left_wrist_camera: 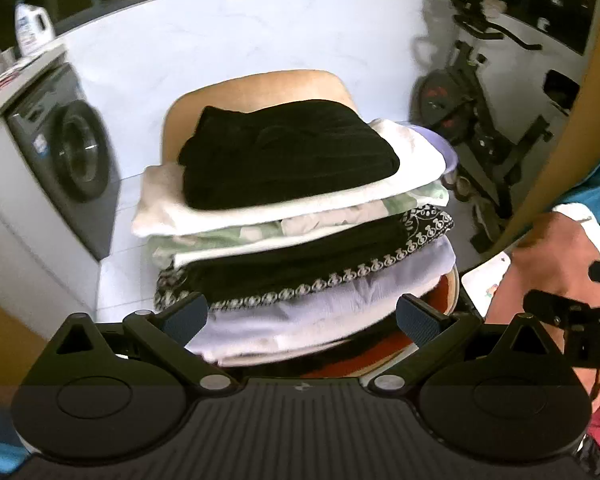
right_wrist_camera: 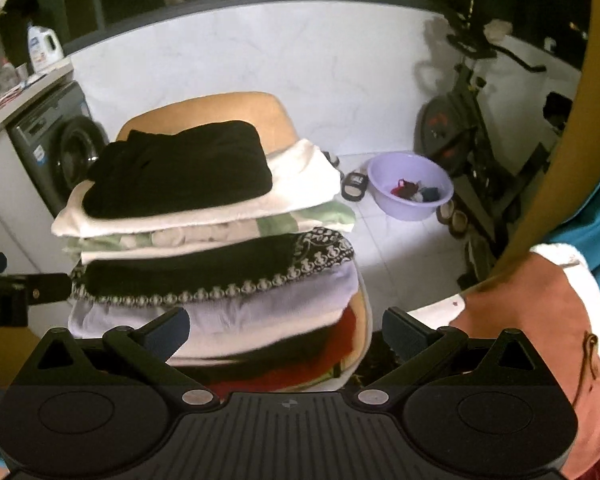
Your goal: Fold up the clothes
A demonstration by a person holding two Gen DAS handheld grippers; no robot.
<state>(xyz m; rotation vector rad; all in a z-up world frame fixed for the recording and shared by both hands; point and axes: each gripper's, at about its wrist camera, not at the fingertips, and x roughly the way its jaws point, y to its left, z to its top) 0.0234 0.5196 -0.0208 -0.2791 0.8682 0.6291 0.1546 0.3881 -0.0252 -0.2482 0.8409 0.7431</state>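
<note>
Both claws are standing wide and holding nothing: the left claw (left_wrist_camera: 300, 316) and the right claw (right_wrist_camera: 286, 330) are hovering side by side just before the stack of folded clothes (left_wrist_camera: 296, 220). That stack is sitting on a tan chair (left_wrist_camera: 260, 88), with a black folded garment (right_wrist_camera: 180, 170) lying on top and a white one under it. Behind, a washing machine (left_wrist_camera: 68, 152) is standing at the left, an exercise bike (right_wrist_camera: 472, 120) at the right, and a purple basin (right_wrist_camera: 410, 186) is resting on the floor.
</note>
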